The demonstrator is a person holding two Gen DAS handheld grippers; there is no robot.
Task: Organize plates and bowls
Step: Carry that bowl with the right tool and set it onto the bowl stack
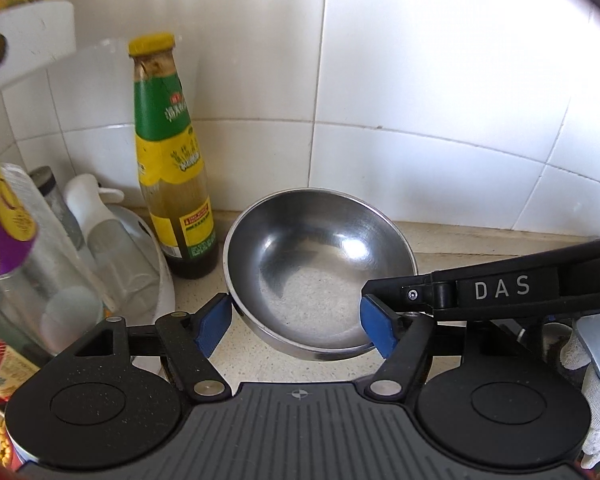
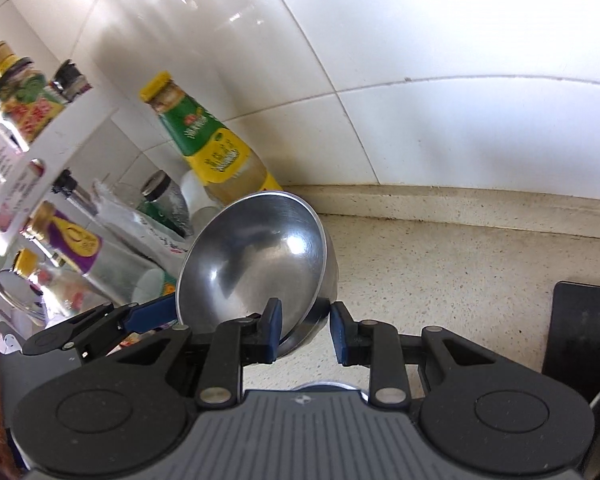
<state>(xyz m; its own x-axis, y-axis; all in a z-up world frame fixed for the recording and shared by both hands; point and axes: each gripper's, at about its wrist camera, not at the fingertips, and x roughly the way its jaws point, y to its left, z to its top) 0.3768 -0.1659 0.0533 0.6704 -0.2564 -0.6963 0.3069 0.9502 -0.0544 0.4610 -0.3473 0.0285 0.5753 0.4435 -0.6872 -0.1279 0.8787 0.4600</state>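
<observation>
While both claws meet at one steel bowl, the scene reads so:
Bowl [image 1: 320,272]: tilted above the speckled counter [image 2: 440,280], near the tiled wall, right of a sauce bottle [image 1: 172,160].
Left gripper [image 1: 296,328]: spread wide — pads flank the bowl's near rim.
Right gripper [image 2: 305,330]: part open, straddling the bowl's rim — contact unclear.

A tall sauce bottle [image 1: 172,160] with a yellow cap and a green and yellow label stands upright on the speckled countertop [image 2: 440,272], close to the white tiled wall [image 1: 420,80]. Left of it a white curved shelf [image 1: 28,44] carries more bottles, and below sit a bottle with a purple label [image 2: 70,242], a dark-lidded jar [image 2: 160,190] and what may be a white plastic dispenser [image 1: 92,204], though that corner is blurred. A flat black object [image 2: 584,328] lies on the counter at the right edge.
</observation>
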